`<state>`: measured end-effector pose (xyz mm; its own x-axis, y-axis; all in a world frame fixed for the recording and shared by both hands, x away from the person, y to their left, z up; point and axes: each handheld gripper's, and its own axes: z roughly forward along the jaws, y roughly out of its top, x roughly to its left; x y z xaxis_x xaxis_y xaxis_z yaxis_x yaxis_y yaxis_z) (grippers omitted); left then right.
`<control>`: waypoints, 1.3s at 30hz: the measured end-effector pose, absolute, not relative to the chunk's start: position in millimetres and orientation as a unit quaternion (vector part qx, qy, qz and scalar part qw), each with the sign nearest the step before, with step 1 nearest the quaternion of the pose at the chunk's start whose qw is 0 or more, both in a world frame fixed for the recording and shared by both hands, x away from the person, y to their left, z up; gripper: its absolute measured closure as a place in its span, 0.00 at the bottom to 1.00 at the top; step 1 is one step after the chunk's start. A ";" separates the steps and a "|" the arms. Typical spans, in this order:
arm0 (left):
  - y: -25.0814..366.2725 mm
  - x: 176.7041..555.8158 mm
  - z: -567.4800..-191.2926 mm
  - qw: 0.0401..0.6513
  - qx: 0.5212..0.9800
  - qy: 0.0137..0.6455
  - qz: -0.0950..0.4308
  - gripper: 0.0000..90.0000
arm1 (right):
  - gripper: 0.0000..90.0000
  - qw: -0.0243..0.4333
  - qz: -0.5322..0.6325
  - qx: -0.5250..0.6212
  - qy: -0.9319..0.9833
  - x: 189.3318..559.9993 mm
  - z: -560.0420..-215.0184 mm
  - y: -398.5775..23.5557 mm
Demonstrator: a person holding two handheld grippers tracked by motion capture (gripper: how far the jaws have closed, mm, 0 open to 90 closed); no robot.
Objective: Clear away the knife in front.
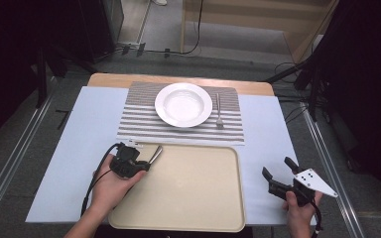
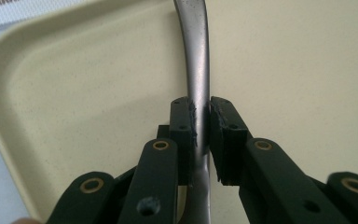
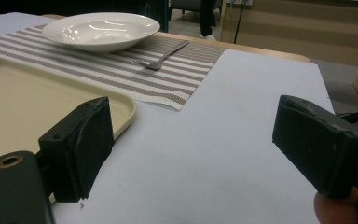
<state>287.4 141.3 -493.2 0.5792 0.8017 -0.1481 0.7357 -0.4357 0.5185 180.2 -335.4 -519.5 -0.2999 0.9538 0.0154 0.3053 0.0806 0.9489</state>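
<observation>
Across the middle of the high view I see a white sheet [image 1: 84, 148] covering a wooden table [image 1: 178, 79], with grey floor, cables and dark stands around it and a pale wooden panel at upper right. On the sheet, toward the top centre, lies a striped placemat [image 1: 134, 119] carrying a white plate [image 1: 183, 104]; a fork [image 1: 219, 111] rests on the mat just right of the plate. Below the mat sits a cream tray [image 1: 193, 198], its top edge near the mat's lower edge. My left gripper [image 1: 146, 161] is at the tray's upper left corner, clenched on a metal utensil handle [image 2: 198, 70]. In the left gripper view the handle is brushed grey steel, narrow, gently curved, running up the frame's centre over the tray floor, with both pads pressed against its sides; I cannot tell what kind of utensil it is. My right gripper [image 1: 278, 171] sits at lower right of the high view over the white sheet beside the tray, jaws spread wide with nothing between them.
</observation>
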 end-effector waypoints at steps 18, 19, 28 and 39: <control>119.9 286.9 -498.5 0.347 0.843 0.400 0.092 0.99 | 0.15 0.343 0.473 0.483 0.652 179.7 -519.7 -336.0; 119.2 288.7 -500.7 0.340 0.846 0.400 0.091 0.99 | 0.15 0.343 0.473 0.483 0.652 179.5 -519.7 -336.2; 135.0 296.5 -508.6 0.343 0.828 0.435 0.086 0.99 | 0.15 0.342 0.473 0.484 0.652 180.3 -520.5 -337.8; 165.3 295.1 -508.7 0.349 0.810 0.462 0.096 0.99 | 0.15 0.341 0.472 0.483 0.654 180.9 -521.1 -336.3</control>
<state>295.1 165.3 -508.7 0.5547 0.8152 -0.1667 0.6812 -0.3299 0.6535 180.9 -336.3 -521.1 -0.3006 0.9537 0.0090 0.3099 0.0888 0.9466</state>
